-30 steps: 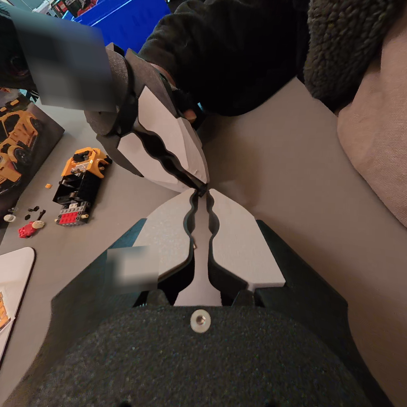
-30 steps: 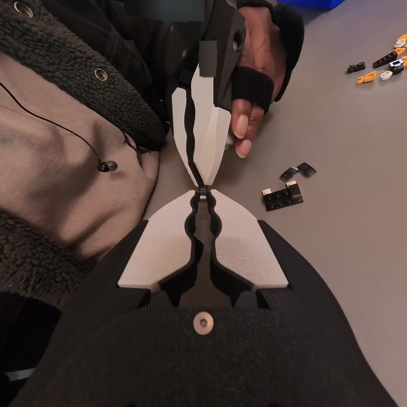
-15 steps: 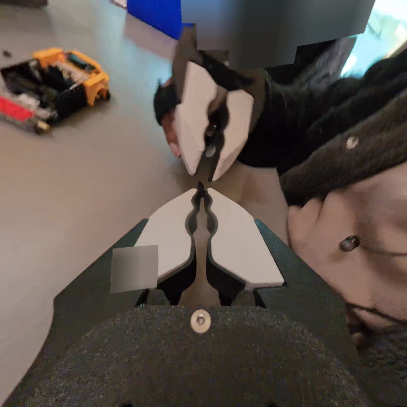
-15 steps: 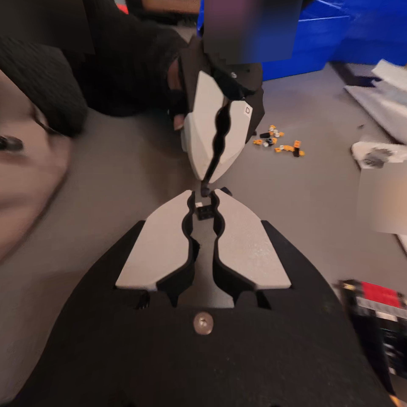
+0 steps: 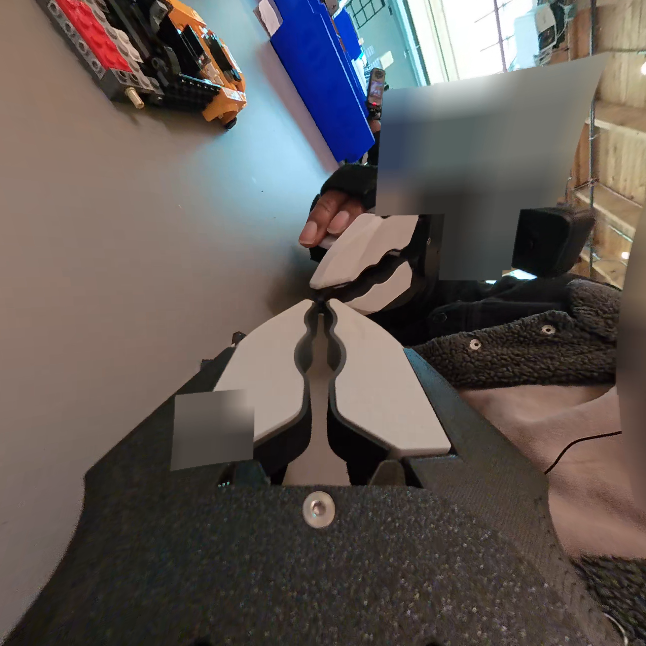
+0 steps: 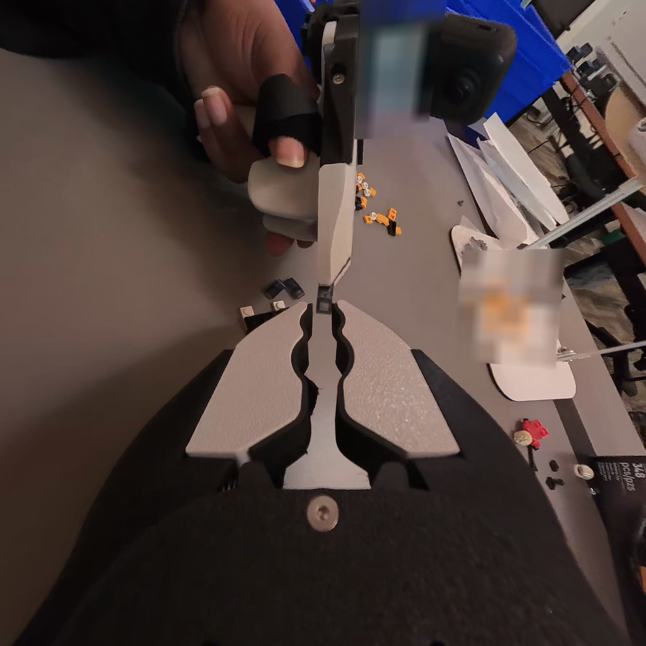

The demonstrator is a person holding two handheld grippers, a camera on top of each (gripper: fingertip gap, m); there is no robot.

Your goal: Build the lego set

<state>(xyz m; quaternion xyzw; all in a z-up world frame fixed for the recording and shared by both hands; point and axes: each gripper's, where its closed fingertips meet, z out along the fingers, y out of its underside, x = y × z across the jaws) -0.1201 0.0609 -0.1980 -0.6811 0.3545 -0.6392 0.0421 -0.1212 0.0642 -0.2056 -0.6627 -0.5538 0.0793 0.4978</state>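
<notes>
Small black LEGO piece (image 6: 323, 303), held in the air between two tongs, mid-assembly.

Left gripper (image 6: 327, 282) pinches its upper end; right gripper (image 6: 322, 307) stands narrow around its lower end, grip uncertain. In the left wrist view, tips of the left gripper (image 5: 318, 307) are nearly closed on a dark speck. Beyond the tips: black sub-assembly (image 6: 258, 316), two dark tiles (image 6: 285, 287), orange and white loose parts (image 6: 379, 209). Farther off: part-built orange car (image 5: 157, 59). Judged: body begun, many pieces unplaced.

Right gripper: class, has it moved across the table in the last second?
Yes. The right gripper had its tips left of the black bricks; now they are right of them, so it moved rightward.
</notes>
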